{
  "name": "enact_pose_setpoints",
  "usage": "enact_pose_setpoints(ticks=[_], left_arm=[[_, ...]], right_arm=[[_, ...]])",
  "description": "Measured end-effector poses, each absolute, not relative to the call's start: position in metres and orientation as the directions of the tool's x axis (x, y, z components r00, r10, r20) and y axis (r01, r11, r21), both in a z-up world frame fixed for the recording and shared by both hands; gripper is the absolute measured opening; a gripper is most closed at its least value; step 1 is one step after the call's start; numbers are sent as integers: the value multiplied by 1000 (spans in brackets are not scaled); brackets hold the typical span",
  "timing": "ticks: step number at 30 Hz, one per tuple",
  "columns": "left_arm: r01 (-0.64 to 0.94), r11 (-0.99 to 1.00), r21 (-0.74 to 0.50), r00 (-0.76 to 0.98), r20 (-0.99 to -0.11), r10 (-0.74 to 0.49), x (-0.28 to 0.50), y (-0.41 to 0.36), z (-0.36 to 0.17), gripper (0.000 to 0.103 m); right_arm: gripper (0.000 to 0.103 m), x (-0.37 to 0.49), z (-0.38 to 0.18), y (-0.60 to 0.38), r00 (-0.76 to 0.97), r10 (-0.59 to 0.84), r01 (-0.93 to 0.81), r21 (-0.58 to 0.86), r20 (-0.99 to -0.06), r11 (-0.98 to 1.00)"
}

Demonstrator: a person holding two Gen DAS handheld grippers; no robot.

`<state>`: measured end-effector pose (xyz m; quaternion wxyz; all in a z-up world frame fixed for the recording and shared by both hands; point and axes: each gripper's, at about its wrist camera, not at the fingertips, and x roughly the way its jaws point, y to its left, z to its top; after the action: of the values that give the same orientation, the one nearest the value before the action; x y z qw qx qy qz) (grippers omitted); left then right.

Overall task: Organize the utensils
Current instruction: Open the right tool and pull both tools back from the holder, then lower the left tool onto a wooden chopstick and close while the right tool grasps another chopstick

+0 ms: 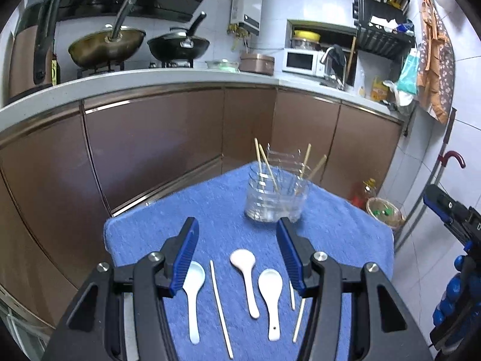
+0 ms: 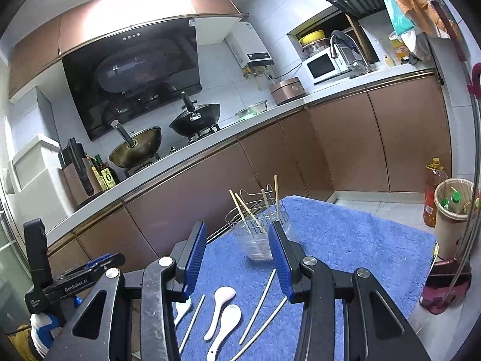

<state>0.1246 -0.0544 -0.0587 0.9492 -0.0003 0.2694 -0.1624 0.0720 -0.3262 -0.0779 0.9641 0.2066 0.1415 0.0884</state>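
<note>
Two woks [image 1: 106,45] on the stove, a white microwave [image 1: 302,61] along the counter.

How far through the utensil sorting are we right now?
Partly done: four chopsticks already stand in the clear holder. Nothing is in hand; the left gripper and right gripper both hover with jaws open. Left on the blue towel: three spoons, including the pink spoon, and three loose chopsticks.

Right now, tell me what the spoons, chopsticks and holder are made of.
Spoons: probably glazed ceramic or melamine, glossy white. Chopsticks: likely bamboo or wood, pale tan and matte. Holder: clear plastic or glass, see-through; which one is unclear.
</note>
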Motion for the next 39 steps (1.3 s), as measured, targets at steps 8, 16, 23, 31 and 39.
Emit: enact_pose_setpoints(ticks=[8,16,23,31,39], left_arm=[[336,934,-121,725,-600,-338,126,-54,-78,52],[340,932,-124,684,-648,-336,129,-58,-96,52],[335,922,-196,591,-718,-367,147,-59,-125,52],[299,913,-277,501,-769,-397,167,-53,-154,52],[268,918,-294,449,-805,-388,184,-55,-180,52]], right_arm=[[40,67,-85,-325,940,235,-112,424,-249,898],[40,69,-94,-329,932,244,-109,435,-269,894],[40,81,-109,-332,909,250,-82,445,-333,892],[40,91,-127,-336,888,258,-64,453,-381,889],[40,103,-143,-333,863,271,-53,456,-427,889]])
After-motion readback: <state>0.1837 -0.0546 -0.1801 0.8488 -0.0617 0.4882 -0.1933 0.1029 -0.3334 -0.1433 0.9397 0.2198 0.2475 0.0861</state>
